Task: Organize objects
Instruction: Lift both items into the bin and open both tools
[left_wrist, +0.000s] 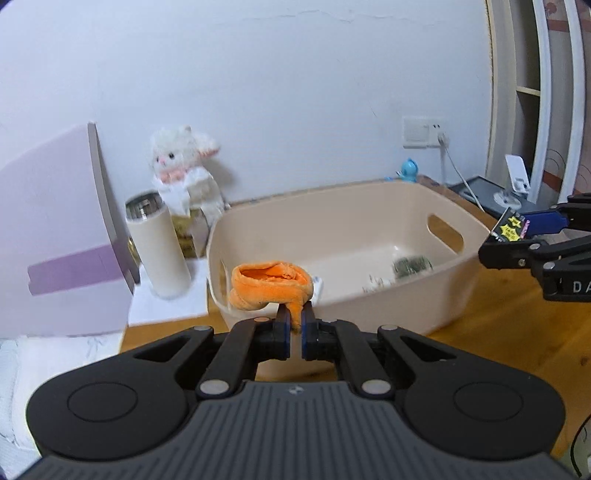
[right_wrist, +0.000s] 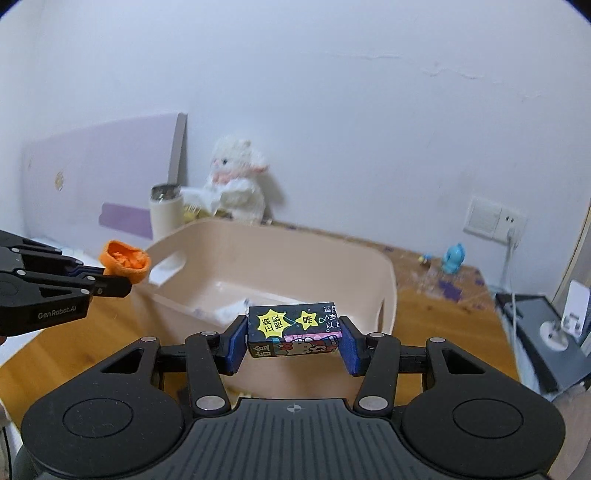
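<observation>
My left gripper (left_wrist: 294, 317) is shut on an orange cloth (left_wrist: 269, 285) and holds it over the near left rim of a beige plastic basket (left_wrist: 369, 206). The cloth also shows in the right wrist view (right_wrist: 125, 260), with the left gripper (right_wrist: 110, 280) beside the basket (right_wrist: 280, 236). My right gripper (right_wrist: 293, 332) is shut on a small dark box with yellow stars (right_wrist: 293, 328), held at the basket's near right side. That box also shows in the left wrist view (left_wrist: 511, 227). A dark round object (left_wrist: 412, 265) and white items lie inside the basket.
A white plush toy (left_wrist: 184, 162), a cream bottle (left_wrist: 159, 243) and a lilac board (left_wrist: 55, 229) stand behind the basket on the left. A blue figurine (left_wrist: 408, 170), a wall socket with cable (left_wrist: 424, 133) and a grey stand (right_wrist: 546, 332) are on the right of the wooden table (left_wrist: 498, 332).
</observation>
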